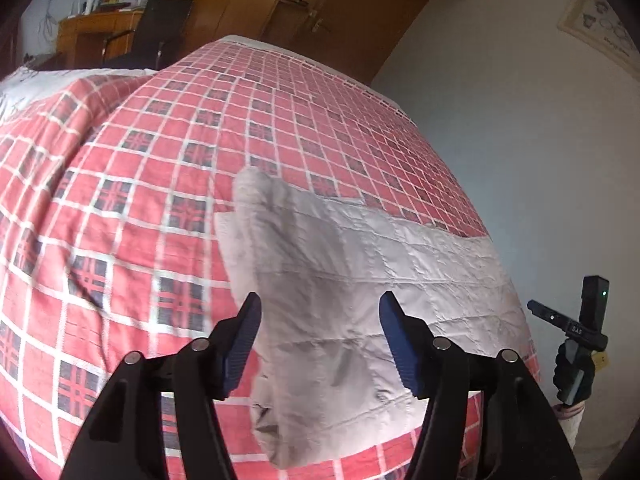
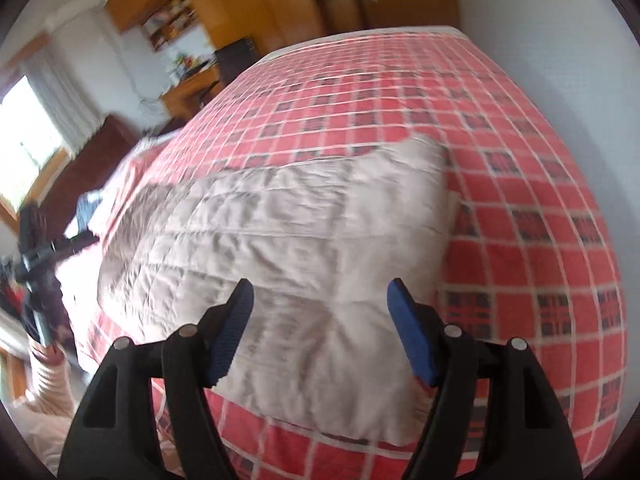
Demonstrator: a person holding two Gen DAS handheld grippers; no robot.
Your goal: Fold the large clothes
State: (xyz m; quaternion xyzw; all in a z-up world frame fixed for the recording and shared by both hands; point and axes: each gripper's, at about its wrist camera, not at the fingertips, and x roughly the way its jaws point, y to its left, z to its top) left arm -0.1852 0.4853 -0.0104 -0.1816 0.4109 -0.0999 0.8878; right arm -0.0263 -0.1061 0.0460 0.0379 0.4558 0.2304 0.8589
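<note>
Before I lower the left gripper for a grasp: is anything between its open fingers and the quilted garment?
Nothing: in the left wrist view the left gripper hangs open over the quilted garment, no object between.

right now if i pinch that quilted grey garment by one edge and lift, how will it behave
The quilted grey garment will probably drape and sag rather than hold shape: it lies creased and folded over itself on the red checked bedspread. Its puffy stitched padding suggests it is light for its bulk. Both the left hand-held gripper and right hand-held gripper are open above it.
</note>
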